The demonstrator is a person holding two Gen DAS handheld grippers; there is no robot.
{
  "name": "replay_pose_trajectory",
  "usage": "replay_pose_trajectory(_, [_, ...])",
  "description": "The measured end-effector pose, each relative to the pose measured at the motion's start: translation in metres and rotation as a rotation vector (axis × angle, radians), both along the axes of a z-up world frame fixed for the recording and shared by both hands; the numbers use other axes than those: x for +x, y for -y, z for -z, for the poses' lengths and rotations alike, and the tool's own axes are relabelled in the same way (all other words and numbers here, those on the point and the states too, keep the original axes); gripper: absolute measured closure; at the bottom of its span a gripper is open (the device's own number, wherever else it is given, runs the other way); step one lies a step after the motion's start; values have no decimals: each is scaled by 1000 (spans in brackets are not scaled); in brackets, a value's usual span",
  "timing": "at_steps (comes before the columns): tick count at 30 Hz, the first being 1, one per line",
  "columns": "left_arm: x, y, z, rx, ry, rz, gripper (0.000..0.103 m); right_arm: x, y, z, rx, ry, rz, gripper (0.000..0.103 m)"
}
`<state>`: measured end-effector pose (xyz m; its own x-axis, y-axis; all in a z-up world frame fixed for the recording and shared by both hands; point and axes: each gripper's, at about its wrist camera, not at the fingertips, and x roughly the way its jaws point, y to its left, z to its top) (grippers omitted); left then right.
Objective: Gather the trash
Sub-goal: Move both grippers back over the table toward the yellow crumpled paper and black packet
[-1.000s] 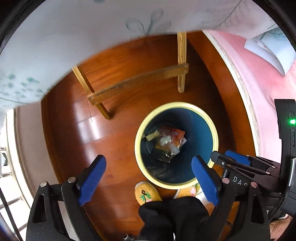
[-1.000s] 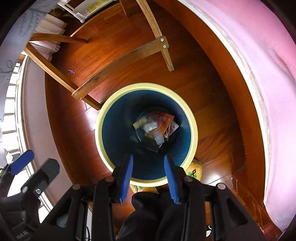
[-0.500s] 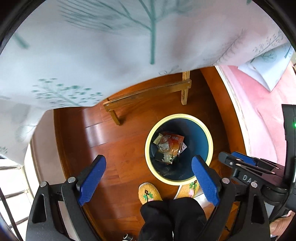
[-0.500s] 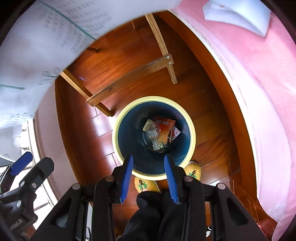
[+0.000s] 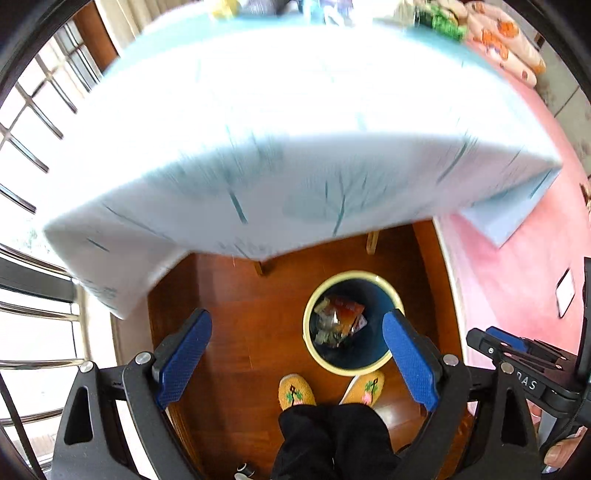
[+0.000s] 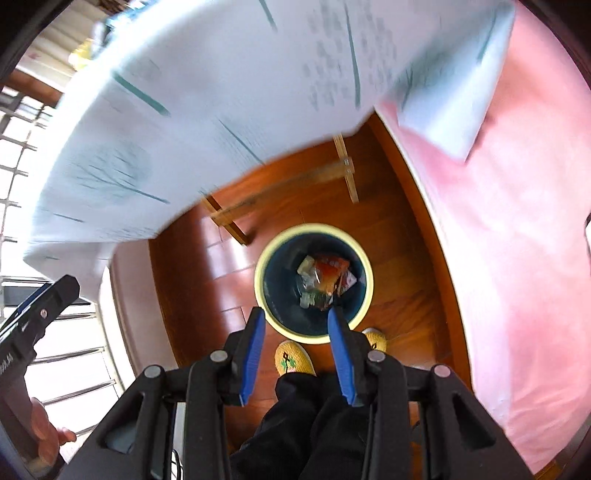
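Note:
A round bin with a pale yellow rim (image 5: 307,325) (image 6: 259,284) stands on the wood floor far below both grippers. Inside it lies trash (image 5: 338,321) (image 6: 321,278): crumpled wrappers, clear plastic and an orange-red packet. My left gripper (image 5: 297,321) points steeply down with its blue pads wide apart and nothing between them. My right gripper (image 6: 296,314) also points down over the bin's near rim, its pads a narrow gap apart and empty. Each gripper shows at the edge of the other's view.
A table with a white, teal-printed cloth (image 5: 277,129) (image 6: 221,92) fills the upper half, with blurred items (image 5: 436,14) at its far edge. Wooden table legs (image 6: 280,192) stand beyond the bin. A pink wall (image 5: 517,277) is right, window bars (image 5: 29,129) left. The person's slippers (image 5: 295,395) touch the bin.
Both grippers have risen well above the bin, which now looks smaller. The tablecloth and tabletop have come into view above. Jaw gaps are unchanged.

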<state>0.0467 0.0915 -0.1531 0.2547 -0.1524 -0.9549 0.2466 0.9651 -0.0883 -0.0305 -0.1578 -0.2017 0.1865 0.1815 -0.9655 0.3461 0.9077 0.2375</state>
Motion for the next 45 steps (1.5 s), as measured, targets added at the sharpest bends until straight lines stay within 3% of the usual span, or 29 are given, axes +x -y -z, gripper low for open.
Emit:
replay_pose_trajectory(11, [2, -4, -124, -39, 185, -54, 10, 31, 13, -125, -3, 217, -109, 68])
replay_pose_trajectory(17, [5, -1, -172, -41, 275, -102, 10, 49, 20, -170, 8, 323, -163, 68])
replay_pose_trajectory(23, [10, 0, -202, -35, 347, -155, 10, 70, 19, -199, 12, 394, -211, 67])
replay_pose_trajectory(29, [28, 0, -211, -31, 375, -195, 10, 96, 17, -214, 13, 441, -258, 67])
replay_pose_trajectory(35, [71, -8, -208, -40, 378, -208, 10, 135, 5, -215, 14, 445, -265, 67])
replay_pose_trajectory(41, [151, -27, -197, -79, 354, -193, 10, 191, -14, -207, -8, 430, -242, 67])
replay_pose_trajectory(45, [218, -37, -183, -59, 310, -137, 10, 237, -24, -198, 14, 395, -142, 67])
